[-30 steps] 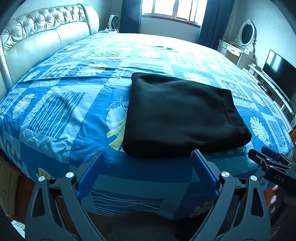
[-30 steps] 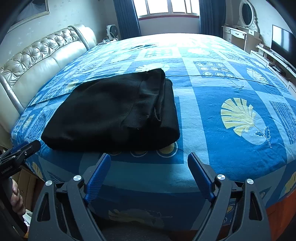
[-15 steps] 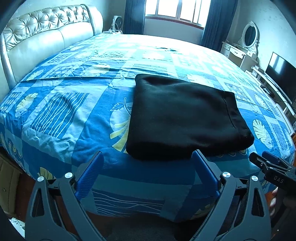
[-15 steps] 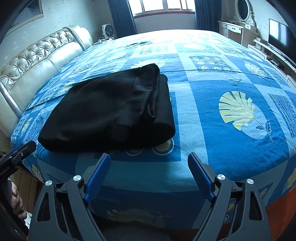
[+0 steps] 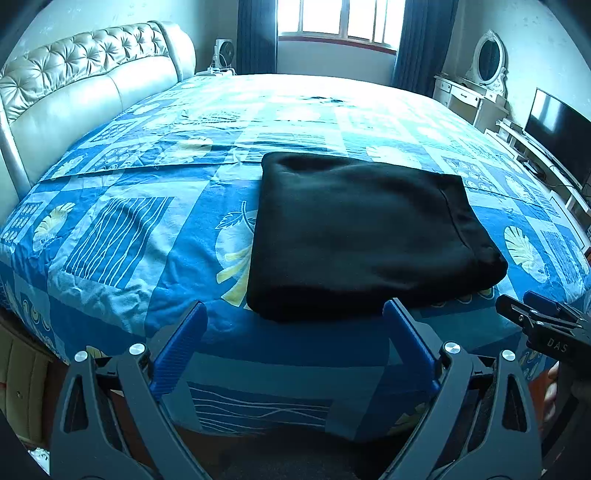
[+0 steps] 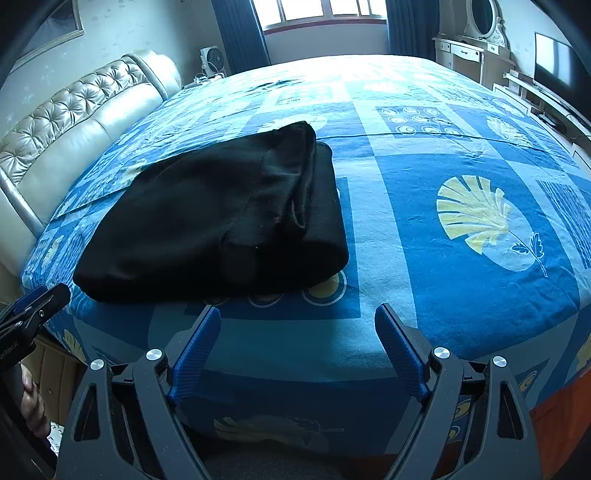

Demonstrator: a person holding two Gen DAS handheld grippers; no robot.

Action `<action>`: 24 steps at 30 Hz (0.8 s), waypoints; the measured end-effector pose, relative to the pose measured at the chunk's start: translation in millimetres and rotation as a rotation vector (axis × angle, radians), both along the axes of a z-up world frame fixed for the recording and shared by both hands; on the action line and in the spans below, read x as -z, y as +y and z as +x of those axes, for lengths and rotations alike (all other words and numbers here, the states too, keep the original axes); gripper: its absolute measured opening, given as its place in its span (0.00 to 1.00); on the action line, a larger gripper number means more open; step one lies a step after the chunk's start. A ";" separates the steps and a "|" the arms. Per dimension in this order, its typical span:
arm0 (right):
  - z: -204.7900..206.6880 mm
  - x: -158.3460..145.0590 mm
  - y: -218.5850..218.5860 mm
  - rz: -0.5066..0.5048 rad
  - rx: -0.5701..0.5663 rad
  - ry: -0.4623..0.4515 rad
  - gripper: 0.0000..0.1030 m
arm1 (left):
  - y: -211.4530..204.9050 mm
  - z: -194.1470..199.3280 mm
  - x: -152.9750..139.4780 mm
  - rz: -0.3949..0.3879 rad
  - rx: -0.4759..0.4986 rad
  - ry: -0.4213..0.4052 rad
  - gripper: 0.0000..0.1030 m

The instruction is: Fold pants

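The black pants [image 5: 365, 236] lie folded into a thick rectangle on the blue patterned bed cover [image 5: 122, 229], near the bed's front edge. They also show in the right wrist view [image 6: 221, 218], with layered edges on their right side. My left gripper [image 5: 295, 314] is open and empty, held back from the bed's front edge, just short of the pants. My right gripper [image 6: 297, 314] is open and empty, in front of the pants' right end. Each gripper shows at the edge of the other's view: the right one [image 5: 543, 325] and the left one [image 6: 33, 310].
A tufted cream headboard [image 5: 85, 92] runs along the left. A white dresser with an oval mirror [image 5: 476, 85] and a television [image 5: 557, 125] stand at the right. Windows with dark curtains [image 5: 332, 33] are at the back. The bed's front edge drops off just ahead of both grippers.
Both grippers have drawn back and tilted up slightly, so the pants sit a little farther off and more of the room shows. The pants have not moved.
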State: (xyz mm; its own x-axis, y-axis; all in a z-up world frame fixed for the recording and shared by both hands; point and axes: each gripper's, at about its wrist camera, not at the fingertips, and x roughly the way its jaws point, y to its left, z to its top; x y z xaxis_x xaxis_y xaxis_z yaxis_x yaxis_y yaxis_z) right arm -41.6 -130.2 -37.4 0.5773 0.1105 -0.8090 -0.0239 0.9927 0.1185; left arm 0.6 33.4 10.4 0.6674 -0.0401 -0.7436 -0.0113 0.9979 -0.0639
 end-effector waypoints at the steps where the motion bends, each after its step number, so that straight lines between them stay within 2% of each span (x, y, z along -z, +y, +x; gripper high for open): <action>1: -0.1 0.2 0.2 -0.002 0.000 0.000 0.82 | -0.3 -0.2 0.1 0.001 0.001 0.001 0.93; 24: 1.9 6.0 -0.1 0.008 -0.003 0.026 0.82 | 2.5 3.3 1.3 0.012 -0.027 0.018 0.93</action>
State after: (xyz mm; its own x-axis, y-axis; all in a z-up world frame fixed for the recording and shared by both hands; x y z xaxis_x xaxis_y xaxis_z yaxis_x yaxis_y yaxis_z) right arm -39.7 -130.4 -43.4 0.5561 0.1186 -0.8226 -0.0239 0.9916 0.1268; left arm 3.9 35.9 9.1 0.6543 -0.0127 -0.7561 -0.0396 0.9979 -0.0511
